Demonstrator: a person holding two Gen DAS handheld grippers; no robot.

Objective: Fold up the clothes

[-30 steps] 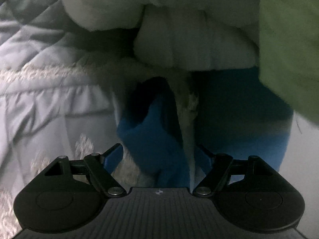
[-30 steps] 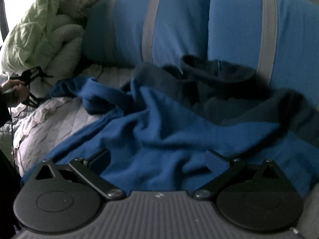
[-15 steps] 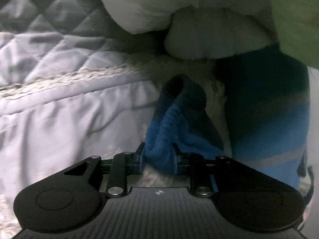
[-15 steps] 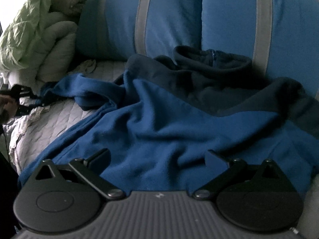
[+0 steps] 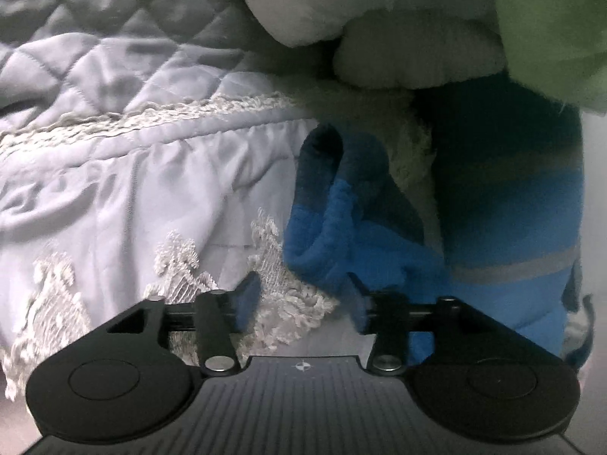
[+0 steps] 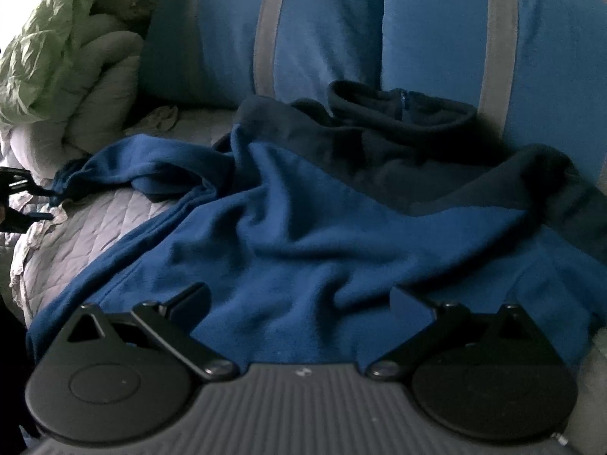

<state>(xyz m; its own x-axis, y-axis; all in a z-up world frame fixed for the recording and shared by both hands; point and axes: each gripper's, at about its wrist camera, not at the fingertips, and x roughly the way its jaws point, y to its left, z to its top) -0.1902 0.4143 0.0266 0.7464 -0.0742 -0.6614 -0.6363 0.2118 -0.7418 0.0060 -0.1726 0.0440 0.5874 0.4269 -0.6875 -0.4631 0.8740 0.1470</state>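
A: What does the right wrist view give that the left one lacks?

B: The whole blue fleece top (image 6: 303,235), spread rumpled over the quilted bedspread (image 6: 87,235), its dark collar (image 6: 398,110) at twelve o'clock against two blue pillows (image 6: 322,26). One sleeve (image 6: 144,167) trails out toward nine o'clock, where the left gripper (image 6: 22,201) shows small at the frame's edge, just beside the cuff.

A: And the left wrist view?

B: Only the close end of that sleeve: the sleeve cuff (image 5: 337,204), dark at its mouth, lying on the bedspread's lace trim (image 5: 280,295). A white duvet (image 5: 409,57) bulges at twelve o'clock, a green blanket (image 5: 554,26) at one o'clock.

A: How does the left gripper (image 5: 303,299) stand?

B: Tilted downward over the bed's edge. Its jaws are opening, a moderate gap between them; the cuff lies ahead, its fabric against the right-hand finger (image 5: 360,303), not pinched.

A: The right gripper (image 6: 299,303)?

B: Angled down over the fleece's lower body at six o'clock, fingers spread wide, fabric beneath and between them but no pad pressing it.
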